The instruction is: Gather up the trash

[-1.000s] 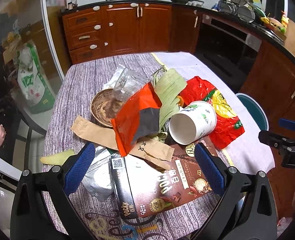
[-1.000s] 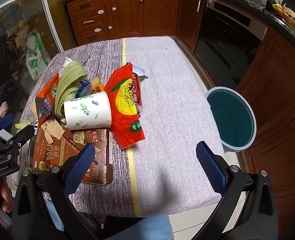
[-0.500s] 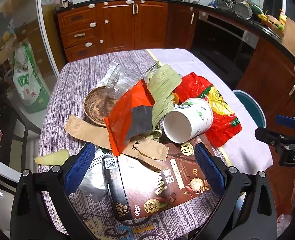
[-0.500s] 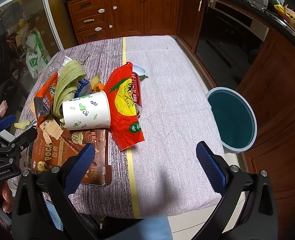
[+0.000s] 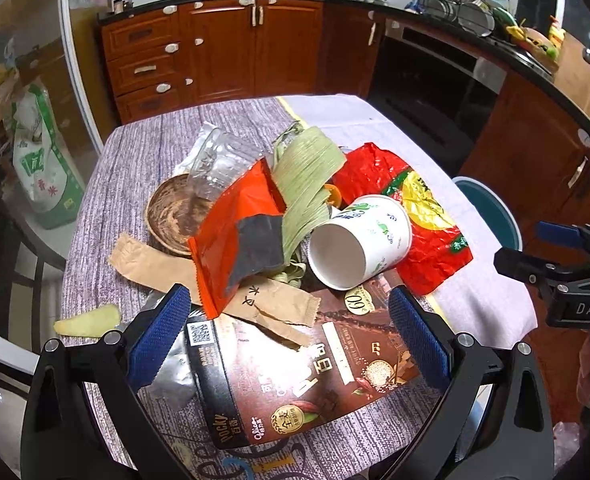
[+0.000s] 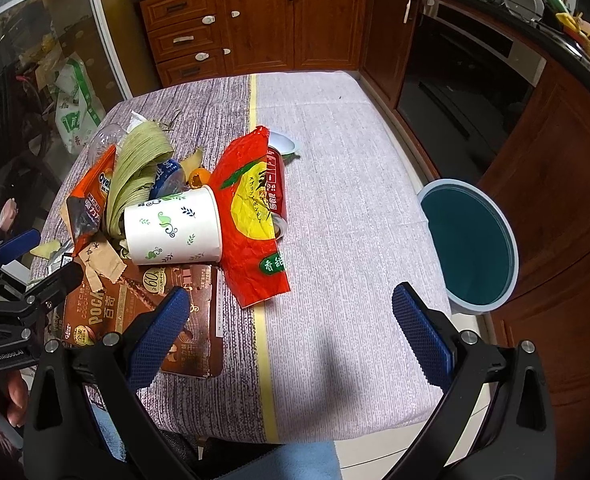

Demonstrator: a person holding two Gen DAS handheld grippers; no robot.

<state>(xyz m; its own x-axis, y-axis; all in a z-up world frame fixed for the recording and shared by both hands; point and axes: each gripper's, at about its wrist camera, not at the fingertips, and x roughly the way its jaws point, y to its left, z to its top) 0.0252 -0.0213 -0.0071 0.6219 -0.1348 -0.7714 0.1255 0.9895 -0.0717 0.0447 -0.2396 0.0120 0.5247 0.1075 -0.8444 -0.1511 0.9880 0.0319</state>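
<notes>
A heap of trash lies on the table: a brown Pocky box (image 5: 295,368) (image 6: 135,312), a white paper cup (image 5: 359,240) (image 6: 175,232) on its side, a red snack bag (image 5: 415,216) (image 6: 251,216), an orange wrapper (image 5: 239,232), green leaves (image 5: 307,176) and a red can (image 6: 277,188). My left gripper (image 5: 291,332) is open and empty, hovering above the Pocky box. My right gripper (image 6: 291,332) is open and empty above the table's front edge, right of the heap. A teal bin (image 6: 469,244) stands on the floor to the right.
A wooden bowl (image 5: 171,216), a clear plastic cup (image 5: 219,164), brown paper strips (image 5: 155,260) and a silver foil wrapper (image 5: 175,376) lie at the heap's left. Wooden cabinets (image 6: 295,20) and an oven (image 6: 467,92) stand behind and to the right.
My left gripper has drawn back a little toward me, so the heap looks slightly farther and shifted left. The right gripper has barely moved. Both stay open.
</notes>
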